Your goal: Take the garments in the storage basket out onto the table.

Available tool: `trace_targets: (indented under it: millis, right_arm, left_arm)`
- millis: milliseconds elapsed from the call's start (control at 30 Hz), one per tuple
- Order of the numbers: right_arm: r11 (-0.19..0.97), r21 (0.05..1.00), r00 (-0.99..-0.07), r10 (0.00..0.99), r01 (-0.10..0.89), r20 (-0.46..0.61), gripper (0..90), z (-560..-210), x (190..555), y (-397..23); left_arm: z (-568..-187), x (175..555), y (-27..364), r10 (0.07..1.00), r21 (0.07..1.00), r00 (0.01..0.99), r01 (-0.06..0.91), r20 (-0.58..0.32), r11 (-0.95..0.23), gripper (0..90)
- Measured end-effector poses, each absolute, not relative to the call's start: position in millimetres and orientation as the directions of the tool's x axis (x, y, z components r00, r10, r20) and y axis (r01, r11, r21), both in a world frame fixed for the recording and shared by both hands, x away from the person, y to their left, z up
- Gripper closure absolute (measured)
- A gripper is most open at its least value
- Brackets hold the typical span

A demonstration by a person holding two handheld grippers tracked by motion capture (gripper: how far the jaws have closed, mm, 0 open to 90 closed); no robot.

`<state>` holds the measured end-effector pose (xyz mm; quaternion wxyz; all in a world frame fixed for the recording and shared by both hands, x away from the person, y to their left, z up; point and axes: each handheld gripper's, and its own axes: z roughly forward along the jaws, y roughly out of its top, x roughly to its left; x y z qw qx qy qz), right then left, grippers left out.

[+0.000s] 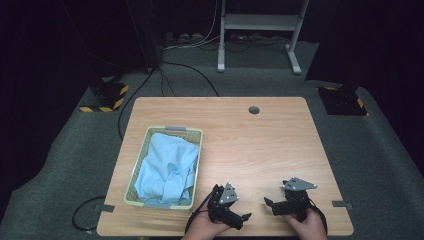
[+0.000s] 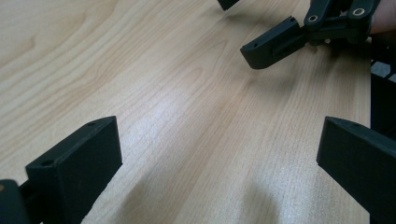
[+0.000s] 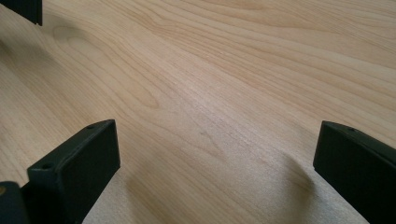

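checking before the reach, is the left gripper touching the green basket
Apart: the high view shows bare table between the left gripper and the green basket.

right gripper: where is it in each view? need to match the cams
High view: right gripper at lower right, near the table's front edge, jaws open, pointing left.
Left gripper view: upper right, one black jaw over the wood.
Right gripper view: its own two jaws at the bottom corners, wide apart, nothing between.
Shared landmark: the light wooden table.
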<state>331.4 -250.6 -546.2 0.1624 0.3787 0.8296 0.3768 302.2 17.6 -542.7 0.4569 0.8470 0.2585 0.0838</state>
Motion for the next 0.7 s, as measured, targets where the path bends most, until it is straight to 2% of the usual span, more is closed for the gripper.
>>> trace_targets:
  millis: [500,700]
  right_arm:
    - [0.432,0.723,-0.657,0.753,0.538,0.039,1.3,-547.5,330.2,-249.8]
    - [0.455,0.709,-0.655,0.755,0.54,0.015,1.0,-548.3,330.4,-246.9]
  left_arm:
    - [-543.0,303.3,15.5,0.499,0.805,0.864,0.348,-0.076,-0.48,0.3]
    - [-542.4,304.1,16.1,0.491,0.801,0.867,0.353,-0.085,-0.483,0.4]
